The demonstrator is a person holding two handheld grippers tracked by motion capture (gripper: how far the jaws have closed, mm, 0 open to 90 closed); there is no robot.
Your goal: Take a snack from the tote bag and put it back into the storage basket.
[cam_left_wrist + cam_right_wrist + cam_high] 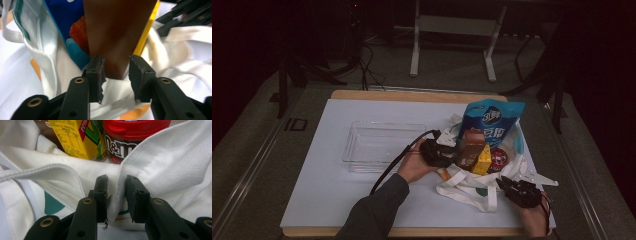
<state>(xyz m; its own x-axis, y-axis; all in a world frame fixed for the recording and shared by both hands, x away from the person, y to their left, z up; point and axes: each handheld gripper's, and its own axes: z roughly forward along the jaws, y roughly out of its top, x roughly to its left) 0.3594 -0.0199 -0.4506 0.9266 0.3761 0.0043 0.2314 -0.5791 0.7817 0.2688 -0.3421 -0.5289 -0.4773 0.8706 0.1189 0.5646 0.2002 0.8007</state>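
Dark floor and a metal stand lie behind the desk [362, 210], which has a white sheet and a clear plastic tray [382, 145] at its middle. Right of the tray sits a white cloth bag [467, 187] with its mouth open upward. A brown carton [470, 147] stands in it, long axis nearly upright, top leaning slightly away, between a blue snack bag [492, 120] behind and a yellow carton [483, 160] beside it, with a red-lidded candy jar [499, 157] further right. The left gripper [447, 155] reaches in from the bag's left; in the left gripper view its fingers [96, 72] stand partly open either side of the brown carton's lower end, the left pad touching or nearly so, the right clear of it. The right gripper [507, 184] is at the bag's near edge; the right gripper view shows a fold of the cloth rim between its partly open fingers [101, 192], though whether they pinch it I cannot tell. That view also reveals the jar's label and the yellow carton's printing, too small to read from above.
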